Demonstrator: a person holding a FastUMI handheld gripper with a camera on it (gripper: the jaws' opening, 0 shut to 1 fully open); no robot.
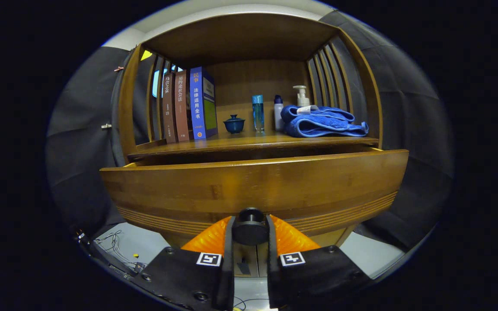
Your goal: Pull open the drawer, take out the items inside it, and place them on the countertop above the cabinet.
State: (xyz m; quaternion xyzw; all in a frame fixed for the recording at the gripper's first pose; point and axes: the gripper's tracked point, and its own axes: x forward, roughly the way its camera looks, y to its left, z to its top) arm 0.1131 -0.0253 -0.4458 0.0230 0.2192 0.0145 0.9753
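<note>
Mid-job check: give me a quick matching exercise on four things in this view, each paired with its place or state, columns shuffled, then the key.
Things
1. drawer knob
2. drawer
3. blue towel
4. books

Places or states
A. folded beside the right slats of the countertop
B. clamped between the fingers of the gripper
C. standing upright at the left of the countertop
D. pulled partly out, dark gap above its front

Pairs: 1-B, 2-D, 3-A, 4-C
</note>
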